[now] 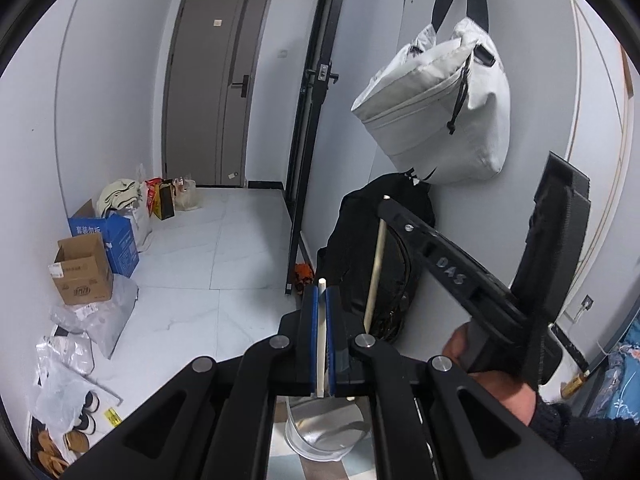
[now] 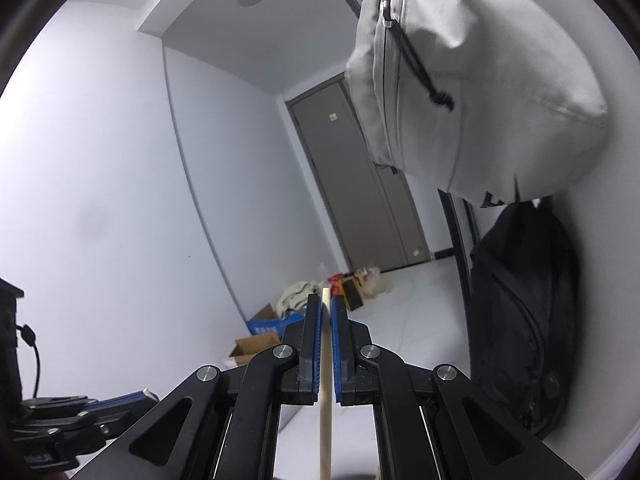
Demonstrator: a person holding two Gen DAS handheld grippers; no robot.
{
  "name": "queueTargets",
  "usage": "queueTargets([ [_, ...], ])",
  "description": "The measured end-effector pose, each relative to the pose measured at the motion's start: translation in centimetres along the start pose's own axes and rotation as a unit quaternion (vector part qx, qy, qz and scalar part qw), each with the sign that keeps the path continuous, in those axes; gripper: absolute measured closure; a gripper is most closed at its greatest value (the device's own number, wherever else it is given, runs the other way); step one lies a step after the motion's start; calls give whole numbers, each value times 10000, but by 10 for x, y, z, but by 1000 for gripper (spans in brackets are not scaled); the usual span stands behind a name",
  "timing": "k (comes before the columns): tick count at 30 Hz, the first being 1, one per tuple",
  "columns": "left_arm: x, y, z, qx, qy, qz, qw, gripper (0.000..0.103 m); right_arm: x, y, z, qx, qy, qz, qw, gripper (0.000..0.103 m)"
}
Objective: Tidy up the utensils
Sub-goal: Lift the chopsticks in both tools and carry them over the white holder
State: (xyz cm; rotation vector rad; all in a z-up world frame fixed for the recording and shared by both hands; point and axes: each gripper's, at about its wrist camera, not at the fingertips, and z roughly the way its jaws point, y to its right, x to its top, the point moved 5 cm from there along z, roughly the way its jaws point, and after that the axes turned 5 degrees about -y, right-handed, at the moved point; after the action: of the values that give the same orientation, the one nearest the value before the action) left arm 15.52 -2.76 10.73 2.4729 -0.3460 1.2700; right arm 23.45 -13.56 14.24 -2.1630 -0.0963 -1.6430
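Right now I have the left gripper (image 1: 322,300) clamped on a pale white chopstick (image 1: 321,344) and the right gripper (image 2: 325,308) on a light wooden chopstick (image 2: 325,380), each running lengthwise between the pads, presumably for pairing them.

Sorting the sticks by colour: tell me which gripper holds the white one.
The left gripper clamps the white chopstick; the right gripper holds a tan wooden chopstick.

left wrist: looks along its hand-held gripper, tilted down at floor (image 1: 224,248) | right wrist: nearly level, close to hanging white bag (image 2: 480,92) | shared: grey door (image 1: 216,88), white bag, boxes
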Motion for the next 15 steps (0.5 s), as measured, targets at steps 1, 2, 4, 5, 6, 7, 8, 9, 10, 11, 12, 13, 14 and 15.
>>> queueTargets([
  [1, 1, -1, 3, -1, -21, 24, 10000, 103, -2, 0, 5, -2, 12, -11, 10000, 99],
  [2, 1, -2, 7, 10, -48, 53, 10000, 103, -4, 2, 11, -34, 19, -30, 10000, 99],
  [4, 2, -5, 11, -6, -89, 67, 9999, 103, -10, 3, 19, -91, 38, -63, 9999, 99],
  [5, 2, -8, 14, -3, -126, 86, 9999, 103, -12, 4, 23, -95, 32, -58, 9999, 99],
  [6, 2, -9, 16, 2, -159, 103, 9998, 103, -15, 6, 27, -119, 16, -65, 9999, 99],
  [7, 1, -12, 19, -5, -206, 118, 9997, 103, -18, 7, 30, -139, 21, -81, 9999, 99],
  [8, 2, -12, 22, -12, -233, 125, 9996, 103, -20, 9, 33, -148, 24, -89, 9998, 99],
  [9, 2, -14, 25, -21, -277, 145, 9995, 103, -24, 9, 35, -157, 1, -94, 9998, 99],
  [10, 1, -15, 27, -17, -305, 162, 9994, 103, -26, 11, 37, -177, -3, -104, 9998, 99],
  [11, 1, -15, 30, -29, -336, 178, 9993, 103, -28, 11, 39, -194, 5, -119, 9997, 99],
  [12, 2, -14, 33, -38, -370, 197, 9991, 103, -31, 12, 40, -185, 3, -122, 9998, 99],
  [13, -1, -15, 35, -39, -415, 215, 9989, 103, -33, 12, 41, -201, -1, -133, 9997, 99],
  [14, -2, -16, 37, -51, -443, 229, 9987, 103, -35, 10, 40, -216, 10, -150, 9997, 99],
  [15, -3, -15, 39, -67, -470, 251, 9986, 103, -37, 10, 41, -227, 21, -170, 9996, 99],
])
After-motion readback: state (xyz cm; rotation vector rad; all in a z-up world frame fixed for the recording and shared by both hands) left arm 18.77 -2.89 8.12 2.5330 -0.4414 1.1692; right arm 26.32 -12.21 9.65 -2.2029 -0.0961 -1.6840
